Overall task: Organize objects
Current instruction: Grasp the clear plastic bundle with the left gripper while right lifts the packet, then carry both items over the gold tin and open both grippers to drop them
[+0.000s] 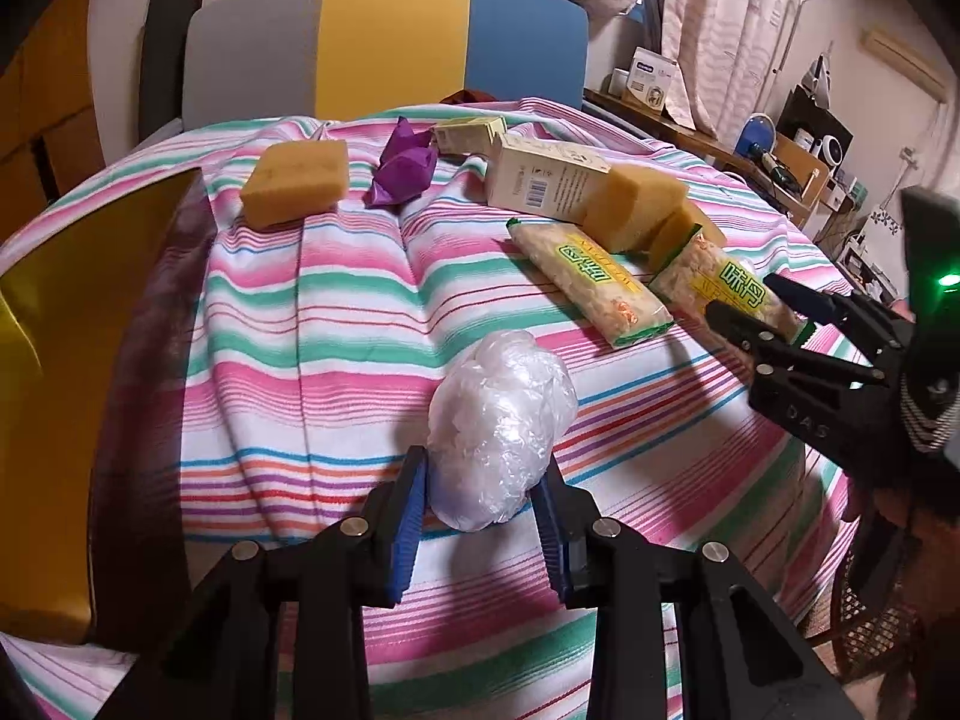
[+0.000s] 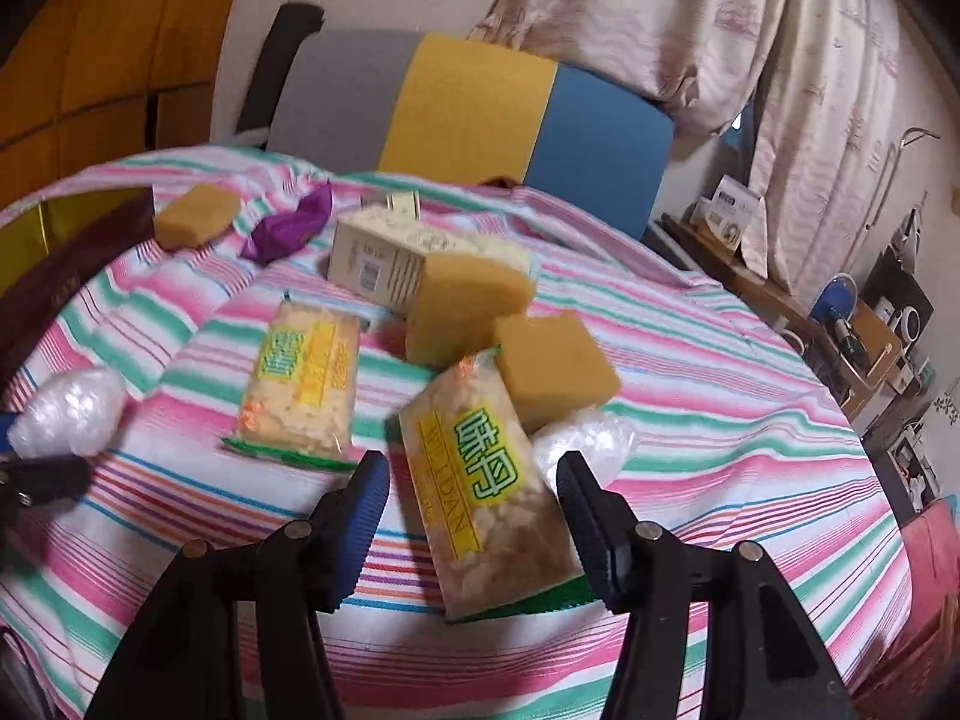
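The left gripper point(image 1: 483, 501) pinches a crumpled plastic bag point(image 1: 501, 426) above the striped cloth point(image 1: 312, 312); the right gripper point(image 2: 471, 516) is spread around a snack packet point(image 2: 486, 492).

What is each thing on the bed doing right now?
Clear plastic ball: squeezed between the left gripper jaws.
Near snack pack: lying between the open right gripper jaws, not squeezed.
Other snack pack: lying flat, sealed.
Carton: on its side, closed.
Far sponge: flat, alone.
Purple wrapper: crumpled.
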Demonstrator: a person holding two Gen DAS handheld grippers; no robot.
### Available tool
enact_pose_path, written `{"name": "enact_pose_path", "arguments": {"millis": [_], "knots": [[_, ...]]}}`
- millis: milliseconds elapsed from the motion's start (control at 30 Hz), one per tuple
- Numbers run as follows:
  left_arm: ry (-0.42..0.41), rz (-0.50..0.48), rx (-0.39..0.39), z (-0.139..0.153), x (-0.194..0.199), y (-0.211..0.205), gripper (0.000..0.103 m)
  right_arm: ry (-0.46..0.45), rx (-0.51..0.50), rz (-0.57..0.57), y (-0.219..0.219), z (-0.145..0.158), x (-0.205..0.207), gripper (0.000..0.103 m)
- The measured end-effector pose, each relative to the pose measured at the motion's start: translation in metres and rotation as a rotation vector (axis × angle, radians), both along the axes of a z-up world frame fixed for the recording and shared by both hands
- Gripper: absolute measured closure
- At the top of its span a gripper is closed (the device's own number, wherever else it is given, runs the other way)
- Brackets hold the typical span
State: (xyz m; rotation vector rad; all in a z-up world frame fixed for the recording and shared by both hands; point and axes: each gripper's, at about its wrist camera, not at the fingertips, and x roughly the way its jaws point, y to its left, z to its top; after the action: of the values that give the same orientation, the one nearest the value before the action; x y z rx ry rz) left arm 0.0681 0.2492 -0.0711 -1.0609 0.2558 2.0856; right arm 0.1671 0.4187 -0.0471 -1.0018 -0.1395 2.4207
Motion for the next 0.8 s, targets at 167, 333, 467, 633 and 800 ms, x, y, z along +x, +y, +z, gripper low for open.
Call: {"name": "enact_pose_path", "arguments": {"millis": [167, 333, 467, 633, 800], "knots": [[0.013, -0.004, 0.003, 0.0, 0.003, -0.001, 0.069, 0.045, -0.097, -0.03, 0.012, -0.001, 0.008, 0.057], [0.019, -0.007, 0.015, 0.002, 0.006, -0.005, 0.069, 0.122, -0.317, -0.076, 0.027, -0.001, 0.023, 0.058], [0.035, -0.007, 0.026, 0.006, 0.007, -0.009, 0.069, 0.101, -0.344, -0.052, 0.018, -0.003, 0.022, 0.053], [0.041, 0.003, 0.051, 0.014, 0.007, -0.017, 0.069, 0.035, -0.293, -0.056, 0.005, -0.01, 0.012, 0.046], [0.047, 0.013, 0.076, 0.022, 0.007, -0.028, 0.069, 0.044, -0.314, -0.075, -0.002, -0.016, 0.014, 0.055]]}}
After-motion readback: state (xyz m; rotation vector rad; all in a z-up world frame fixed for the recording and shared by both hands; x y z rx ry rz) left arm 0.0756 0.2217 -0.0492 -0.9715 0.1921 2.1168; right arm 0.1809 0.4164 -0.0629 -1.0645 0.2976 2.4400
